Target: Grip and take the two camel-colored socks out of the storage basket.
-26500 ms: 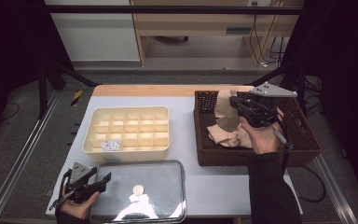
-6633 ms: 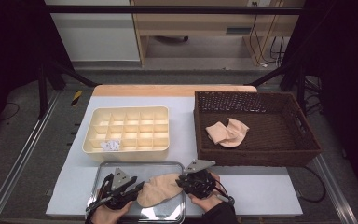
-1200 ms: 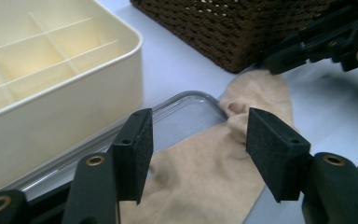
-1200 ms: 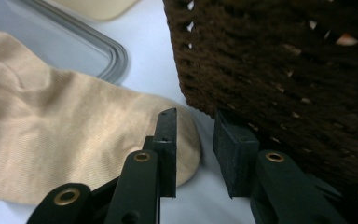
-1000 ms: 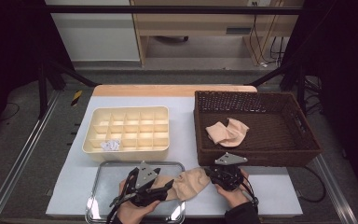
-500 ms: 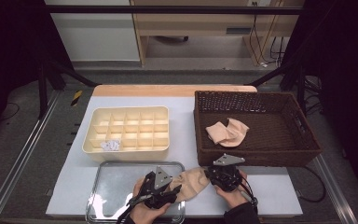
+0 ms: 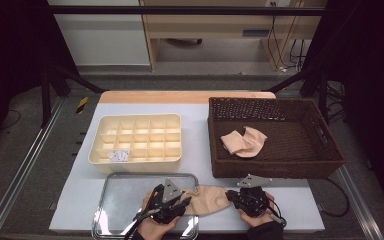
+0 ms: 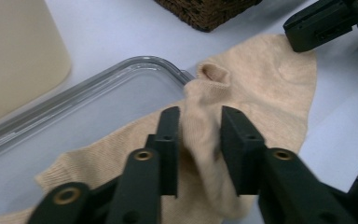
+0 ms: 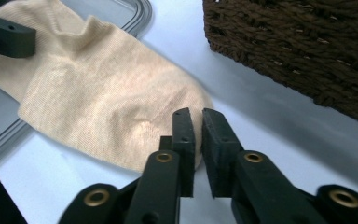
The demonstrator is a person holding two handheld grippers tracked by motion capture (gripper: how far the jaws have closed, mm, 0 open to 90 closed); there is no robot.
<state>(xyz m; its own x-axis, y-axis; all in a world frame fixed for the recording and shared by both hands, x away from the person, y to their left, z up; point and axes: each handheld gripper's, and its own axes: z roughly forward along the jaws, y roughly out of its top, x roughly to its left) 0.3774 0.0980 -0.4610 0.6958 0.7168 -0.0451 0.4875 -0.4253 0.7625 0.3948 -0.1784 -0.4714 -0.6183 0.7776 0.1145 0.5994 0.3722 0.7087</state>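
At the left, the cream divider box (image 7: 136,142) holds a small white crumpled item (image 7: 118,155) in one front compartment; what it is cannot be made out. Below it, the near edge of the clear tray (image 7: 120,200) is cut off by the frame and partly covered by the left hand. The beige sock (image 7: 207,197) lies half in the tray and half on the white table (image 7: 195,130), draped over the tray's right rim. The left gripper (image 8: 198,135) has just been closing its jaws; a raised fold of the sock stands between them, though whether the pads press it is hard to tell. The right gripper (image 9: 196,128) has its jaws nearly together at the sock's toe edge, seemingly pinching it; the contact itself is hidden behind the jaws. At the right, the brown wicker basket (image 7: 325,145) holds another beige sock (image 7: 243,142), folded.
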